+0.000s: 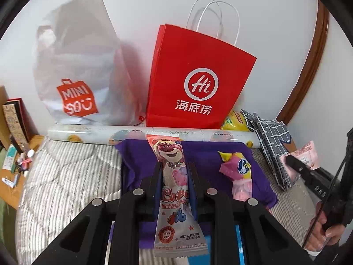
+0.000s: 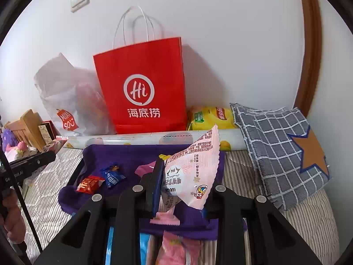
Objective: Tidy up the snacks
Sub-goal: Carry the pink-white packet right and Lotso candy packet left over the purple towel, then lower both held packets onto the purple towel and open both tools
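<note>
My left gripper (image 1: pixel 174 170) is shut on a long pink bear-print snack packet (image 1: pixel 174 190) and holds it above a purple cloth (image 1: pixel 203 152) that lines a tray. A yellow-and-pink snack (image 1: pixel 237 171) lies on the cloth to the right. My right gripper (image 2: pixel 185 170) is shut on a pale pink snack packet (image 2: pixel 192 176) over the same purple cloth (image 2: pixel 123 154). A red candy (image 2: pixel 89 184) and a blue candy (image 2: pixel 112 176) lie on the cloth at the left. The right gripper also shows at the right edge of the left wrist view (image 1: pixel 295 165), holding the pink packet (image 1: pixel 305 154).
A red paper bag (image 1: pixel 194 81) and a white Miniso bag (image 1: pixel 77 81) stand against the wall behind a rolled sheet (image 1: pixel 154 134). A yellow packet (image 2: pixel 209 117) and a checked grey cloth (image 2: pixel 280 145) lie at the right. All rests on a striped bedcover (image 1: pixel 66 176).
</note>
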The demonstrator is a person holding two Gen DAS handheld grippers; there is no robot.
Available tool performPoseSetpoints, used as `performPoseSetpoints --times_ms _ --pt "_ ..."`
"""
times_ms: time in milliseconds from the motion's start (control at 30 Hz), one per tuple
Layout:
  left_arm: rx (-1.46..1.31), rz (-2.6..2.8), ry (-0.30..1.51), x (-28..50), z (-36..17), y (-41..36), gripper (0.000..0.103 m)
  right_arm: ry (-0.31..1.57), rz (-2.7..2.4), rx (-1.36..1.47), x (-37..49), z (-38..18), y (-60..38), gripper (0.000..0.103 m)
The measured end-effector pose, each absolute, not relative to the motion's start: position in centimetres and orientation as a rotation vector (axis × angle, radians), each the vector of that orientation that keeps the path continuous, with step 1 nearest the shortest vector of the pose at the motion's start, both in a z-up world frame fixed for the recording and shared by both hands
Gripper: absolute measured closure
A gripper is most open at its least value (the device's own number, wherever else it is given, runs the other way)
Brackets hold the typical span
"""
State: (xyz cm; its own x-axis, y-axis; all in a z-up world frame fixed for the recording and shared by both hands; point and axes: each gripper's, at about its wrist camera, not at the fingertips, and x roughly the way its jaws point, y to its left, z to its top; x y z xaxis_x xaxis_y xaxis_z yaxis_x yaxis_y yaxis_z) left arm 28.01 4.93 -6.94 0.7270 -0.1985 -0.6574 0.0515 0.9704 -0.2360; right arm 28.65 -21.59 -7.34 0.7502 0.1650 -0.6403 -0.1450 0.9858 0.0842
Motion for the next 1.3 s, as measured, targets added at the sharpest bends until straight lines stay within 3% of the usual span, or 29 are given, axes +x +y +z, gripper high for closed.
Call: performPoseSetpoints --times_ms 300,800,1067,1300 --pt "-0.238 -0.114 0.824 30.4 -12.0 5.5 0.083 0.852 0.093 -0.077 31.9 -14.5 -21.8 0.075" --pt "-0.301 -0.174 0.87 30.9 -14.0 5.5 0.083 0.917 0.178 -0.116 31.9 -16.0 -20.8 0.074" --pt "-0.308 -0.201 0.888 31.5 -15.2 5.0 0.083 0.828 0.235 -0.109 30.5 -14.1 -20.1 0.056" --pt "-0.308 -0.188 0.889 31.9 -15.9 4.9 0.083 0.831 0.232 -0.092 30.7 -14.3 -20.0 0.055"
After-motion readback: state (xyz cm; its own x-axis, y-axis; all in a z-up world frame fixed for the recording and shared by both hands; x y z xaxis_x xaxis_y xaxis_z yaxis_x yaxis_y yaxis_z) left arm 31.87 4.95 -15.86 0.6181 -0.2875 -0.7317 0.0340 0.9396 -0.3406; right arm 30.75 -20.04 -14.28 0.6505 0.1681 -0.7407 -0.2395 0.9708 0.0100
